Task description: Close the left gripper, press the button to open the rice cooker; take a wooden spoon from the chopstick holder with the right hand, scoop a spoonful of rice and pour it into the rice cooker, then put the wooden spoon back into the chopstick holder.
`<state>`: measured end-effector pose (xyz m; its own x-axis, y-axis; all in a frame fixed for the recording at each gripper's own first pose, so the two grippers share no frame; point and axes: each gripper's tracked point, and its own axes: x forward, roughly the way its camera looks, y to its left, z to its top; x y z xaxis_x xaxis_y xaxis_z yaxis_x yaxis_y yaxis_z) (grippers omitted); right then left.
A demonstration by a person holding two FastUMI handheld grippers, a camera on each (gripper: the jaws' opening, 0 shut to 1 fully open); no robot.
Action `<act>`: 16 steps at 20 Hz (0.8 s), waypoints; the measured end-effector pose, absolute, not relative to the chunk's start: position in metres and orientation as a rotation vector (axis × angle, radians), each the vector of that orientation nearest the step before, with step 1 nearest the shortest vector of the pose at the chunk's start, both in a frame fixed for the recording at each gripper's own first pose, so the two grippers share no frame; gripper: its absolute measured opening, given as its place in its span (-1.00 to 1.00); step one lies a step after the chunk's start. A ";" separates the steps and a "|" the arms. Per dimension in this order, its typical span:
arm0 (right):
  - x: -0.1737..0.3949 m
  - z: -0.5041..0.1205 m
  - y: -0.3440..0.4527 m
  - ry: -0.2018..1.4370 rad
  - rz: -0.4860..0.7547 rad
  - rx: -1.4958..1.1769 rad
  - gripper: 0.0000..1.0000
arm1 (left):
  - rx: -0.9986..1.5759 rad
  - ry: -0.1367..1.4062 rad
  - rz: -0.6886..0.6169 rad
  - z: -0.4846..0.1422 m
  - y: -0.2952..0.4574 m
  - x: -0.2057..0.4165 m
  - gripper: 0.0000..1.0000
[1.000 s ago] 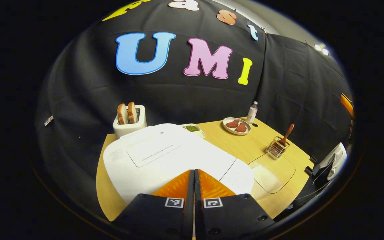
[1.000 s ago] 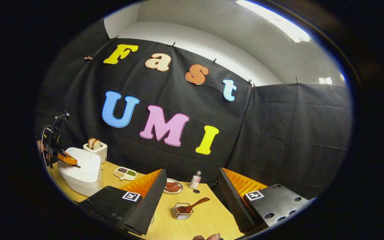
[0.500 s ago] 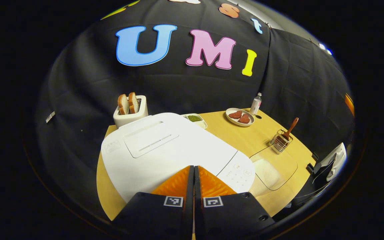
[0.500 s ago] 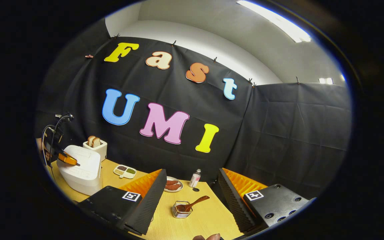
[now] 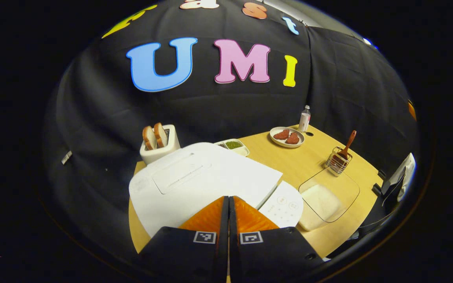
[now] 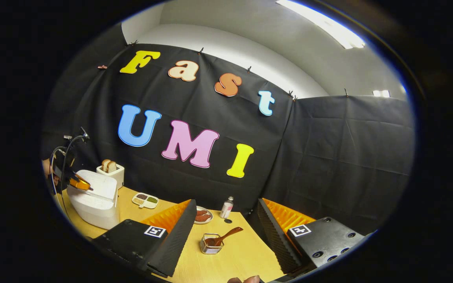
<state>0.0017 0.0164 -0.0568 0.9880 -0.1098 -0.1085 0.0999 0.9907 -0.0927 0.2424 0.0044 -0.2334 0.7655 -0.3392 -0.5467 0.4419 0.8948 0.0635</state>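
A: Count? One rice cooker (image 5: 203,181), one toaster (image 5: 159,147) holding two bread slices (image 5: 155,136).

B: One plate (image 5: 287,137) with two brown pieces, one bottle (image 5: 304,118), one wire holder (image 5: 338,162), one wooden spoon (image 5: 347,143), one glass container (image 5: 328,194).

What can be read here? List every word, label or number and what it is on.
On the rice cooker control panel: marks too small to read.
On the bottle: label too blurred to read.
On the left gripper: square coded markers, no words.
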 end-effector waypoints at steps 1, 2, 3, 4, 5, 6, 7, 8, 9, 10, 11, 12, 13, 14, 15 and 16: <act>0.000 -0.057 0.015 0.114 -0.108 -0.083 0.94 | 0.206 0.507 -0.409 -0.220 0.007 0.246 -0.84; -0.002 -0.057 0.013 0.114 -0.111 -0.080 0.94 | 0.217 0.454 -0.387 -0.205 0.009 0.251 -0.84; -0.004 -0.055 0.011 0.112 -0.113 -0.079 0.94 | 0.233 0.395 -0.349 -0.189 0.015 0.258 -0.84; -0.005 -0.054 0.010 0.109 -0.116 -0.080 0.94 | 0.252 0.324 -0.294 -0.170 0.023 0.265 -0.82; -0.007 -0.052 0.008 0.104 -0.118 -0.083 0.94 | 0.268 0.257 -0.245 -0.150 0.031 0.271 -0.81; -0.009 -0.050 0.007 0.100 -0.119 -0.084 0.94 | 0.283 0.195 -0.195 -0.130 0.036 0.271 -0.80; -0.010 -0.050 0.006 0.098 -0.119 -0.084 0.94 | 0.293 0.141 -0.162 -0.113 0.042 0.270 -0.72; -0.011 -0.049 0.005 0.098 -0.119 -0.084 0.94 | 0.290 0.114 -0.151 -0.103 0.042 0.263 -0.23; -0.012 -0.049 0.003 0.099 -0.120 -0.082 0.94 | 0.277 0.094 -0.147 -0.096 0.039 0.256 -0.02; -0.014 -0.049 0.002 0.098 -0.120 -0.079 0.94 | 0.262 0.074 -0.146 -0.088 0.036 0.247 0.37; -0.016 -0.048 0.001 0.095 -0.120 -0.077 0.94 | 0.251 0.051 -0.145 -0.080 0.033 0.237 0.43; -0.017 -0.047 0.001 0.094 -0.117 -0.077 0.94 | 0.239 0.026 -0.147 -0.071 0.030 0.227 0.56; -0.018 -0.047 0.000 0.094 -0.115 -0.080 0.94 | 0.223 0.007 -0.147 -0.064 0.028 0.213 0.67; -0.019 -0.048 -0.002 0.093 -0.115 -0.081 0.94 | 0.207 -0.008 -0.146 -0.057 0.025 0.199 0.83; -0.020 -0.048 -0.003 0.094 -0.112 -0.079 0.94 | 0.187 -0.027 -0.137 -0.050 0.025 0.184 0.92; -0.021 -0.049 -0.004 0.095 -0.110 -0.076 0.94 | 0.162 -0.037 -0.138 -0.045 0.023 0.168 0.94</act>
